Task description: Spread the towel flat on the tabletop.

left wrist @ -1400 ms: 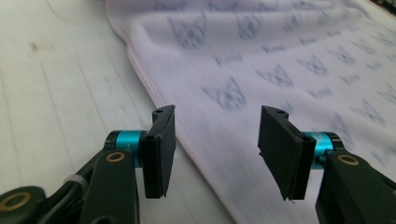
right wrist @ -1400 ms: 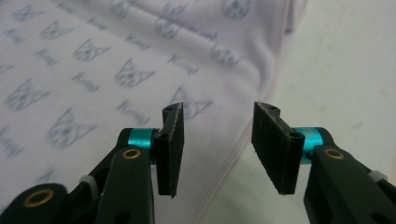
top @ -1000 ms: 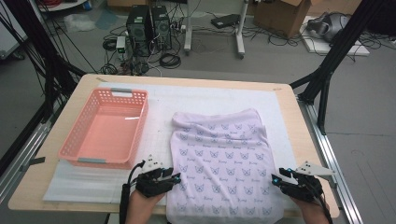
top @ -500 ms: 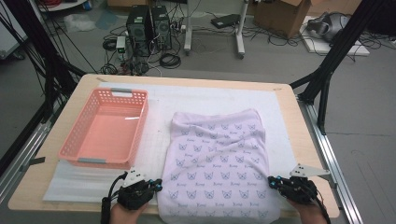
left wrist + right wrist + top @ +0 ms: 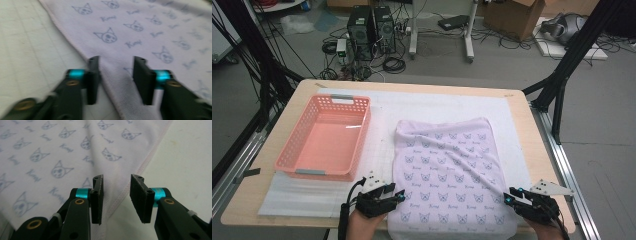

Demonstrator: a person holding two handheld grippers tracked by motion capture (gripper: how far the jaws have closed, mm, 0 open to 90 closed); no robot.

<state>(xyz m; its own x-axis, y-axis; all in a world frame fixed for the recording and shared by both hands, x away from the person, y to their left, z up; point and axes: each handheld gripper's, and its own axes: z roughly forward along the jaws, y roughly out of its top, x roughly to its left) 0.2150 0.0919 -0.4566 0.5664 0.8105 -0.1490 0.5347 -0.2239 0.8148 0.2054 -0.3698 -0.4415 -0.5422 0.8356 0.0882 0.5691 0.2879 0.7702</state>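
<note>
Towel (image 5: 447, 172), lilac with cat prints, lies flat on the white mat (image 5: 297, 190) right of the pink basket (image 5: 324, 137). Left gripper (image 5: 115, 72) and right gripper (image 5: 116, 192), jaws having just been opening, straddle its near hems unclenched. Pinch both corners evenly before lifting.

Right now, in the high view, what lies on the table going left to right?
Pink basket → left gripper → lilac printed cloth → right gripper, both grippers at the cloth's near corners.
</note>
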